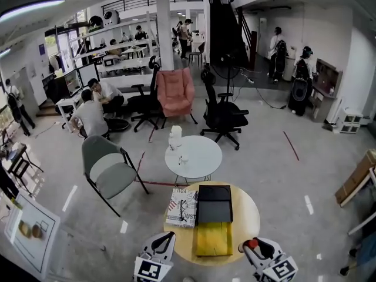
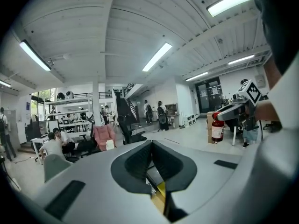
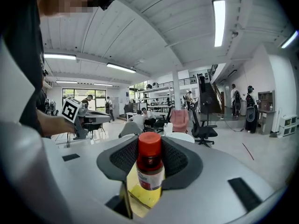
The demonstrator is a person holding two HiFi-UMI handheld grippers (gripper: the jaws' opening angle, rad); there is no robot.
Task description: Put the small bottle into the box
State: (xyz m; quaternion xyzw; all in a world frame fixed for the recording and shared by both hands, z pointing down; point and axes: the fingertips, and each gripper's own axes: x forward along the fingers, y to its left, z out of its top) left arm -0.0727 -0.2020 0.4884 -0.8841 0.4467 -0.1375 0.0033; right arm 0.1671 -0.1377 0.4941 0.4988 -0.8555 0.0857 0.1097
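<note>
The left claw [image 2: 150,147] is pressed together on nothing, hovering at the near left edge of the round table [image 1: 249,216]. A printed booklet [image 1: 182,207] lies on the table's left part, touching the open box [image 1: 212,239], yellow inside, at the middle. Near right of the box, the right claw [image 1: 254,247] pinches the small bottle [image 3: 150,167], red cap up, just beside the table's edge.

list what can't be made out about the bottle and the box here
- small bottle: label print too small in the right gripper view; in the head view the right gripper hides all but its cap.
- black box: head view, all dark, inside unreadable.
- magazine: head view, print too small.
</note>
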